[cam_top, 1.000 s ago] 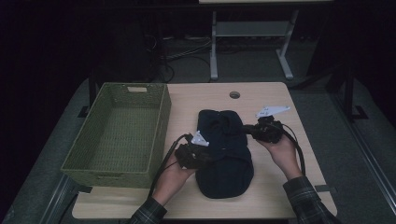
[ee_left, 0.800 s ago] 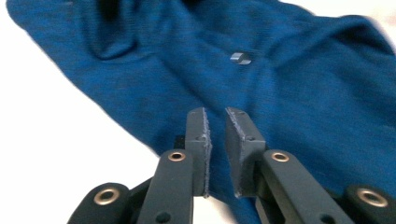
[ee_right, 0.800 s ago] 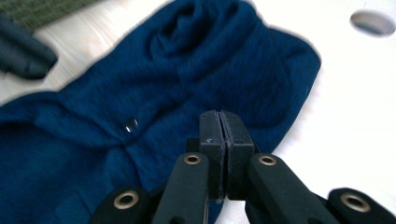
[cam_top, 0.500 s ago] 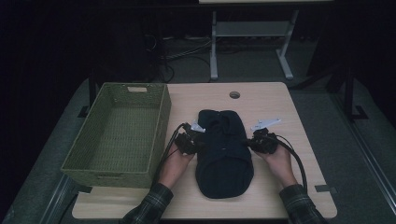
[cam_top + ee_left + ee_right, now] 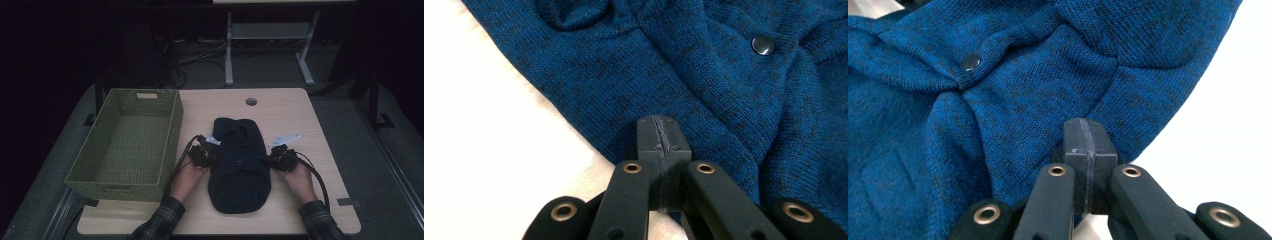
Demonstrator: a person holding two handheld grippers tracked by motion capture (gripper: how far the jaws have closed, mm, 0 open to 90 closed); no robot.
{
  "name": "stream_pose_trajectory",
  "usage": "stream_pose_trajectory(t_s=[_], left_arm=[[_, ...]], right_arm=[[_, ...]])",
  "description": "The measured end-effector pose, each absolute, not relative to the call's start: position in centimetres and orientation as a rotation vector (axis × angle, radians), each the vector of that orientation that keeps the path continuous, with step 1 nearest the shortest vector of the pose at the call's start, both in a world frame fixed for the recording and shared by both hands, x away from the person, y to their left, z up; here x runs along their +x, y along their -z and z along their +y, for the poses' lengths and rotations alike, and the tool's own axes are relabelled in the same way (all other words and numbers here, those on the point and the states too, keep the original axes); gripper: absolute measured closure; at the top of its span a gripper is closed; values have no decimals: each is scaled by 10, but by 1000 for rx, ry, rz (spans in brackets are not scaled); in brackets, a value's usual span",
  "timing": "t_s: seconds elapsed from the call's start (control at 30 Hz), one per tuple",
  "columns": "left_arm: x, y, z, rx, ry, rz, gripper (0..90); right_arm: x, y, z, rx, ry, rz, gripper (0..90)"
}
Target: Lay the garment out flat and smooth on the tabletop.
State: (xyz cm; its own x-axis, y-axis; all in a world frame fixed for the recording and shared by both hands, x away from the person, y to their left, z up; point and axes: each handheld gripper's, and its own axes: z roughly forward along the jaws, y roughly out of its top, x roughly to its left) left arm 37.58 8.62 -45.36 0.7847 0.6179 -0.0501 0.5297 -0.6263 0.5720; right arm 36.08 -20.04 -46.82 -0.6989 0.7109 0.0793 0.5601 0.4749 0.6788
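— Where's the basket [image 5: 125,145]?

— Left of the frame, empty, its near wall just beside the left gripper [image 5: 204,155]. That gripper's jaws are pressed together on the left edge of the blue sweater [image 5: 239,167]; a pinch of knit [image 5: 663,137] seems caught between them.

— And the sweater?

— Centre of the table [image 5: 320,125], folded, long axis running from the near edge toward the top of the frame.

— The right side?

— The right gripper [image 5: 276,159] is closed the same way on the opposite edge. Both are equally near. Bare tabletop lies to the right; I'd guess a lift leftward must clear the basket's rim.
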Motion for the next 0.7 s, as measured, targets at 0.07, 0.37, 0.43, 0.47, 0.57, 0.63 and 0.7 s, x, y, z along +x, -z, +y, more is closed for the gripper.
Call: stream_pose_trajectory(t_s=[0.07, 0.37, 0.43, 0.47, 0.57, 0.63, 0.7], left_arm=[[374, 453, 86, 2399, -176, 837, 900], [363, 454, 86, 2400, -113, 779, 899], [360, 455, 86, 2397, -105, 770, 900], [357, 455, 86, 2397, -100, 764, 900], [351, 455, 85, 2400, -85, 741, 899], [347, 455, 84, 2407, -78, 726, 900], [341, 455, 83, 2407, -73, 718, 900]], right_arm=[[358, 468, -202, 1097, -1029, 2514, 898], [340, 466, -207, 1094, -1005, 2527, 898], [336, 465, -207, 1092, -996, 2533, 898], [333, 465, -207, 1083, -989, 2530, 897], [327, 465, -209, 1075, -987, 2533, 897], [323, 464, -210, 1084, -980, 2541, 897], [318, 464, -212, 1077, -972, 2547, 897]])
